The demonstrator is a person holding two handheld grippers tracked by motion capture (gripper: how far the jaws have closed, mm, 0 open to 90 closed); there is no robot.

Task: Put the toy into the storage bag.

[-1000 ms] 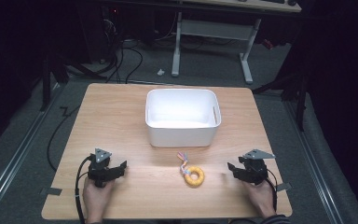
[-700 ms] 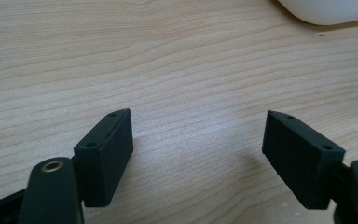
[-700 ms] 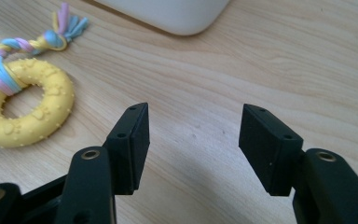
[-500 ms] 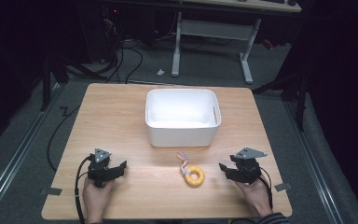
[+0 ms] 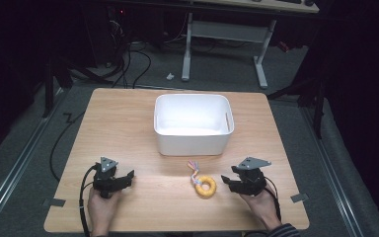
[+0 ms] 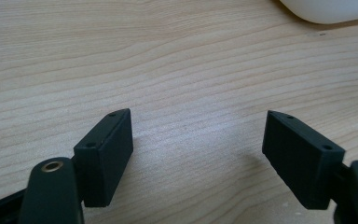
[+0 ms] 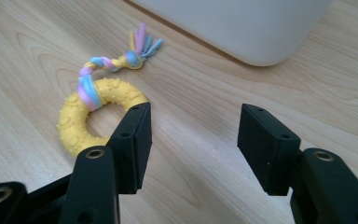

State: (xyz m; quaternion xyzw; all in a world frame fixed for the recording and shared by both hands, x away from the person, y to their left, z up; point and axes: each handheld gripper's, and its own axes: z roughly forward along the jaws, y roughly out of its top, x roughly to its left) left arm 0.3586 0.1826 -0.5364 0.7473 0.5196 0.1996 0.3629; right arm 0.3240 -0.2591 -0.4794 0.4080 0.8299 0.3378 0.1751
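On the wooden counter point(image 5: 128, 123), near the person's edge and a little right of centre, lies a yellow ring toy point(image 5: 207, 186) with a knobbly surface and a short plaited cord point(image 5: 194, 166) of pink, blue and yellow tied to it. The cord's frayed end points toward the white tub point(image 5: 192, 124), which stands just beyond the toy in the middle of the counter, close by but not touching it.

The right gripper point(image 5: 230, 181) is held low over the counter just to the right of the ring, jaws pointing toward it. They stand apart with nothing between them, and they have just been closing a little. In the right gripper view the ring point(image 7: 88, 119) sits beside the gripper's point(image 7: 193, 135) left jaw, partly hidden behind it, so I cannot tell whether jaw and ring touch; the gap between the jaws holds only bare wood, and the rounded corner of the tub point(image 7: 242, 28) rises ahead.

The left gripper point(image 5: 123, 178) rests well away at the counter's left side, in the person's left hand point(image 5: 101, 207), its cable point(image 5: 82, 197) looping down past the wrist. Its jaws are spread wide over bare wood, gripping nothing; in the left gripper view the jaws of this gripper point(image 6: 198, 144) frame plain grain, with a bit of the tub point(image 6: 326, 9) at the top right.
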